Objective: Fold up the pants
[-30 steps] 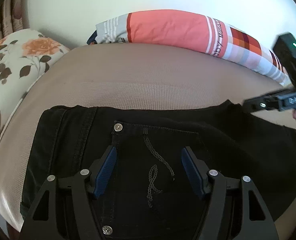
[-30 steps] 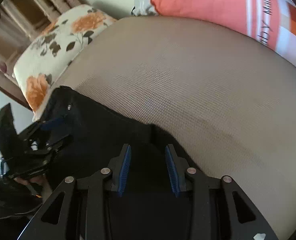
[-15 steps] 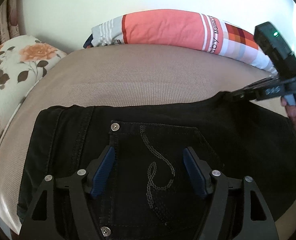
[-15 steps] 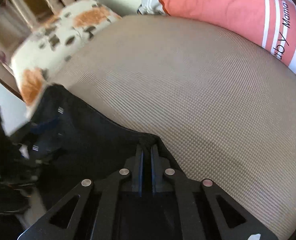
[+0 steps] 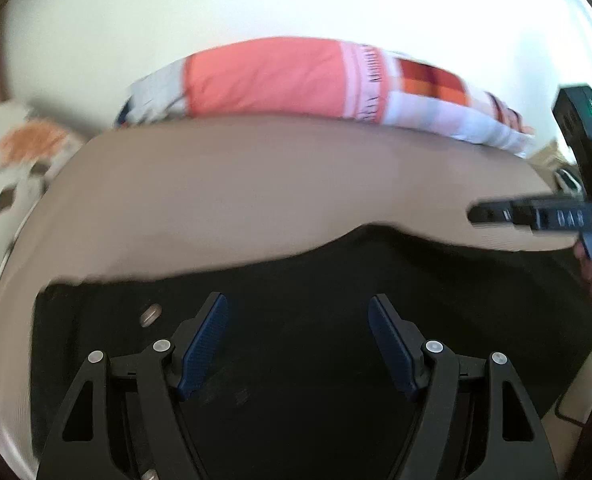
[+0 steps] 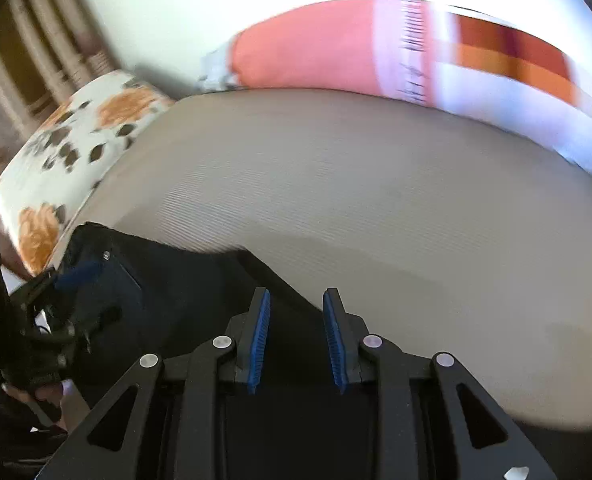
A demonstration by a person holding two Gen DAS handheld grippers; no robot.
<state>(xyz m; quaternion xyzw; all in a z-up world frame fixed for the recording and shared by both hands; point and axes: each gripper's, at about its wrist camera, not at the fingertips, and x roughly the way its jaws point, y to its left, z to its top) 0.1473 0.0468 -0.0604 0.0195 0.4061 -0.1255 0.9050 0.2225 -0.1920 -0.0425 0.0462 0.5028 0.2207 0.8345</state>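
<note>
Black pants (image 5: 296,280) lie folded flat on a tan mattress (image 5: 256,184); a metal rivet (image 5: 150,314) shows near their left end. My left gripper (image 5: 297,308) is open wide and empty, just above the pants. My right gripper (image 6: 296,300) is open with a narrow gap and empty, over the far edge of the pants (image 6: 184,288). The right gripper also shows in the left wrist view (image 5: 535,216), lifted clear of the cloth. The left gripper shows in the right wrist view (image 6: 56,304) over the pants' left end.
A coral and white striped pillow (image 5: 296,76) lies along the far wall. A floral pillow (image 6: 80,152) lies at the left end of the mattress. Wooden slats (image 6: 28,60) stand behind it. The mattress edge (image 5: 0,320) runs close on the left.
My right gripper was shut on the pants' far edge half a second ago; it has now let go, opened and lifted. Both views have shifted and are blurred with motion.
</note>
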